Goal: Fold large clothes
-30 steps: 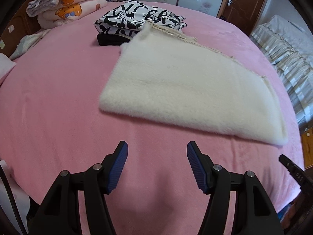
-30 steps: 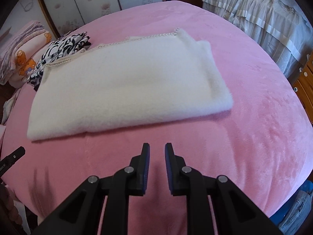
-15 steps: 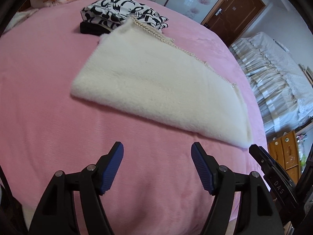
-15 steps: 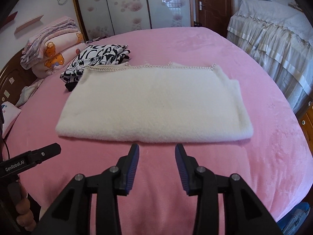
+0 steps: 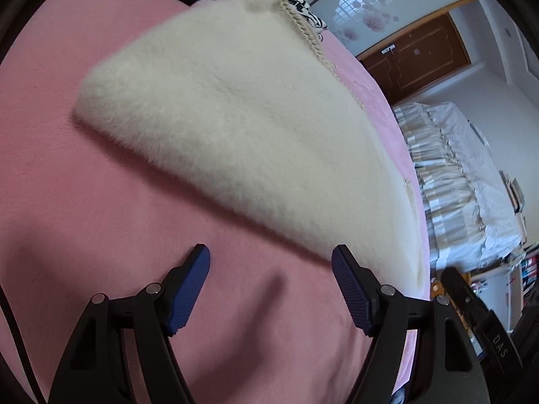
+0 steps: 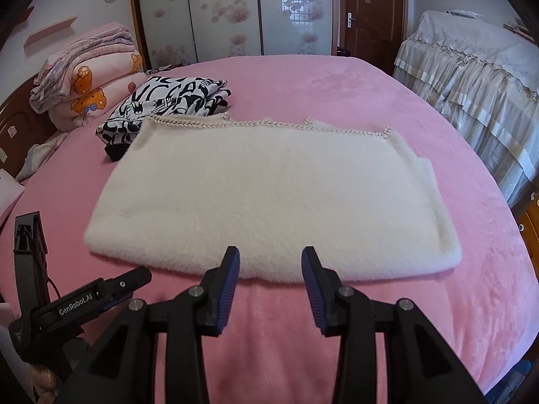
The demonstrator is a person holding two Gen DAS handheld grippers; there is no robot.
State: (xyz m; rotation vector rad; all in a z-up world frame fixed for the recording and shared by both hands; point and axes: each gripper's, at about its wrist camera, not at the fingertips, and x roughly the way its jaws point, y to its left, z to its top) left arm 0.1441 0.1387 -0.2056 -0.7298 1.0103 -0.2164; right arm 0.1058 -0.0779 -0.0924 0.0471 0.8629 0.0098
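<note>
Two open tools above one folded cream garment point(image 6: 269, 198)
Left tool point(image 5: 271, 267) and right tool point(image 6: 270, 264) both gape, holding nothing; the garment's far corner seems cut off on the pink bed point(image 6: 421, 303).

Garment point(image 6: 273, 202): one large piece of cream-white plush fleece, thick and fuzzy. State: folded flat into a wide oblong of more than one layer, the surface smooth and without creases. Trim: a braided cream cord point(image 6: 269, 124) runs along the far long edge, with small loops standing up at intervals. Near long edge: a soft rounded fold. Right end: a stepped corner where an under-layer shows past the top one. Pose: lying flat, long side across the right wrist view; in the left wrist view point(image 5: 242, 128) it runs slantwise, tapering toward the lower right. Location: middle of a pink bedcover point(image 6: 387, 320), far left corner beside a black-and-white printed bundle point(image 6: 168, 101).
</note>
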